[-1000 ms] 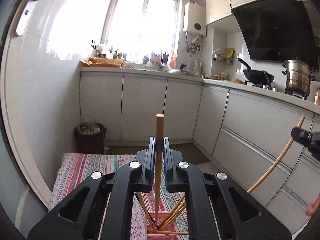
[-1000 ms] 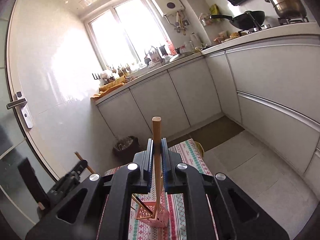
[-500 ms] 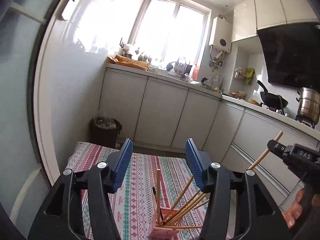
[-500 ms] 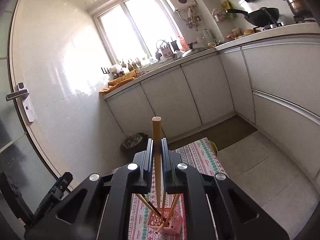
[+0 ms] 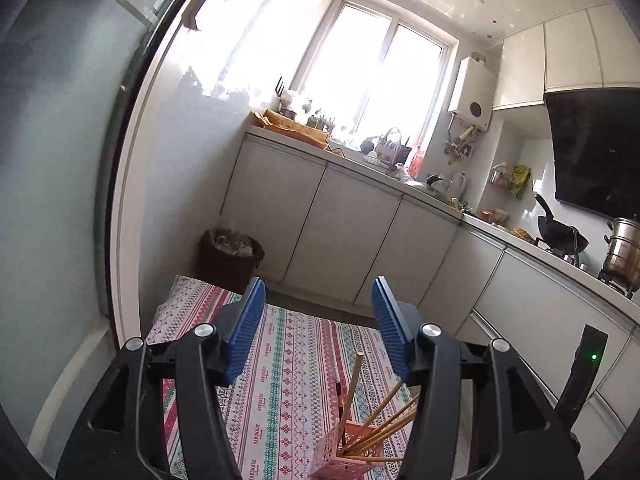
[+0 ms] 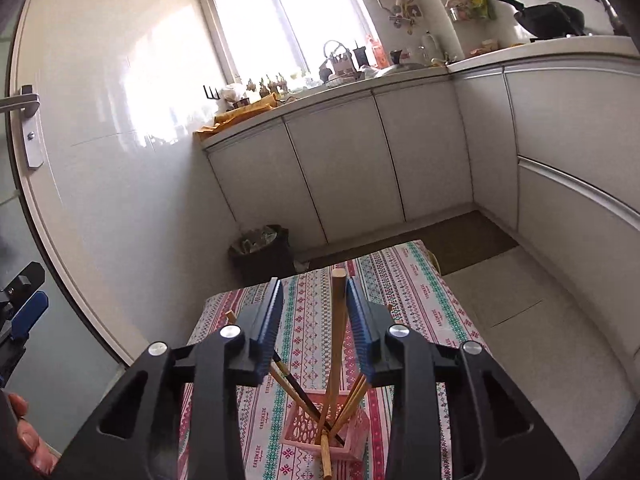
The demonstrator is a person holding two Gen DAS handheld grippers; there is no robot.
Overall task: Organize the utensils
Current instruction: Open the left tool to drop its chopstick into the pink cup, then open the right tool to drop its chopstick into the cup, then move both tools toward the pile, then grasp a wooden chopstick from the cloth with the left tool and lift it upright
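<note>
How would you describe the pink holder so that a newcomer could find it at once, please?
Look at the striped patterned cloth in front of the white kitchen cabinets. Near its close end stands the pink holder, a small square lattice basket. It alone has wooden chopsticks fanning out of it.

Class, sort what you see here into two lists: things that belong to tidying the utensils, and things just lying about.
Belongs to the job:
chopsticks
pink holder
left gripper
right gripper

Just lying about:
bin
wok
steel pot
tablecloth

Sunlit window [image 5: 384, 80] above white cabinets [image 5: 340, 224]; bin [image 5: 232, 256] on the floor.
</note>
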